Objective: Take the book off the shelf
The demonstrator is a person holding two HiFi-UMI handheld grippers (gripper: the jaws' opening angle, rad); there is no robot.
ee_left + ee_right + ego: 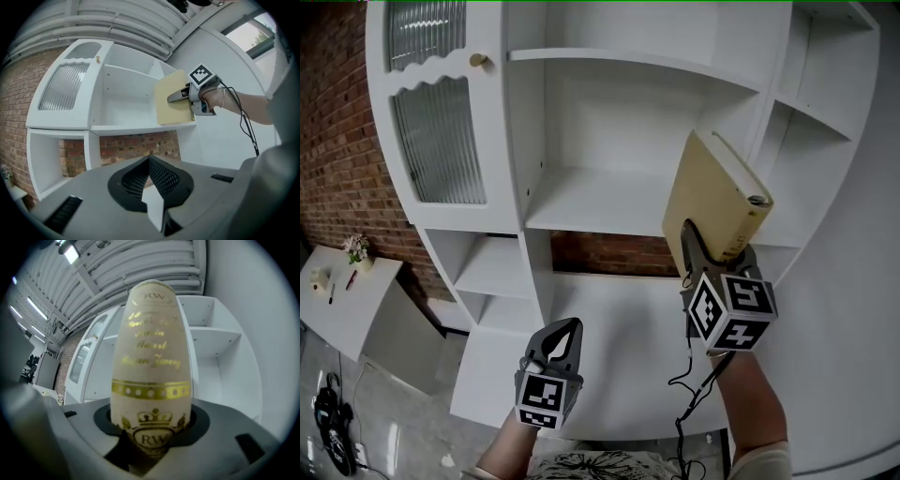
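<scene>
A tan book with gold lettering on its spine is held tilted in the air in front of the white shelf unit, near the right end of its middle shelf. My right gripper is shut on the book's lower end, one finger on each cover. The left gripper view shows that book and the right gripper from the side. My left gripper hangs lower and to the left, in front of the bottom shelf, shut, its tips meeting on nothing.
The shelf compartments in view hold nothing. A ribbed glass door with a gold knob closes the unit's left side. A brick wall stands behind. A small white table with flowers is at the far left. A cable dangles from the right gripper.
</scene>
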